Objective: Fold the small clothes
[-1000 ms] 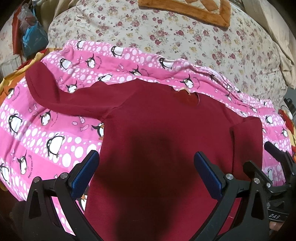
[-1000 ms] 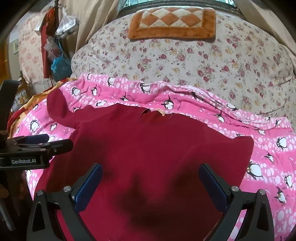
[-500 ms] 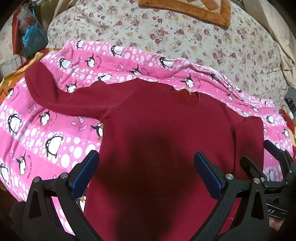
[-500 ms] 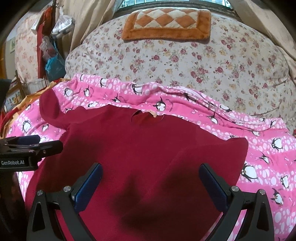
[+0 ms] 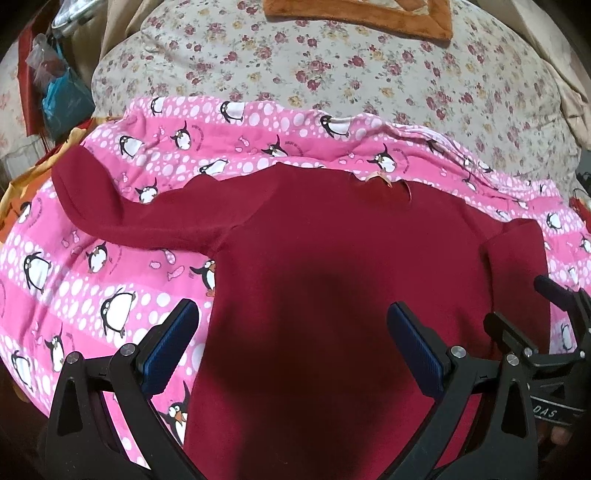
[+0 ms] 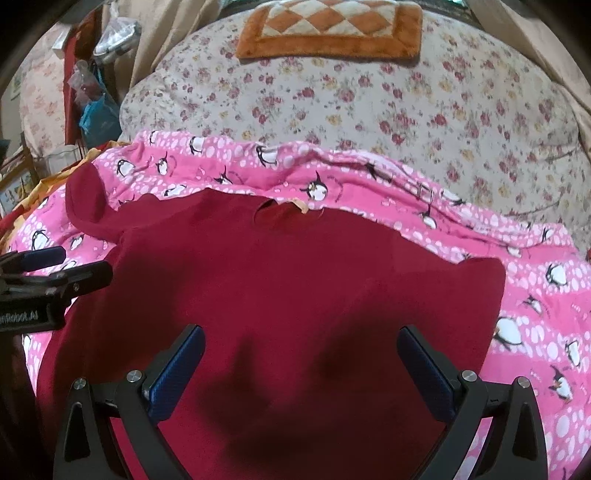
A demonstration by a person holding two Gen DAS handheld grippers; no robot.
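Observation:
A dark red long-sleeved top [image 5: 332, 258] lies flat on a pink penguin blanket [image 5: 92, 280], neck away from me. Its left sleeve [image 5: 122, 206] stretches out to the left. Its right sleeve [image 5: 517, 266] is folded in over the body. The top also shows in the right wrist view [image 6: 295, 288]. My left gripper [image 5: 293, 339] is open and empty above the lower body of the top. My right gripper [image 6: 301, 365] is open and empty above the top's lower right part. Each gripper shows at the edge of the other's view.
The pink blanket [image 6: 535, 302] covers a bed with a floral quilt [image 6: 406, 110] behind it. An orange checked mat [image 6: 332, 29] lies on the quilt at the back. Bags [image 6: 96, 107] hang at the far left.
Both grippers have shifted slightly; the right wrist view has drifted a little to the right and down. The top has not moved. Both stay open.

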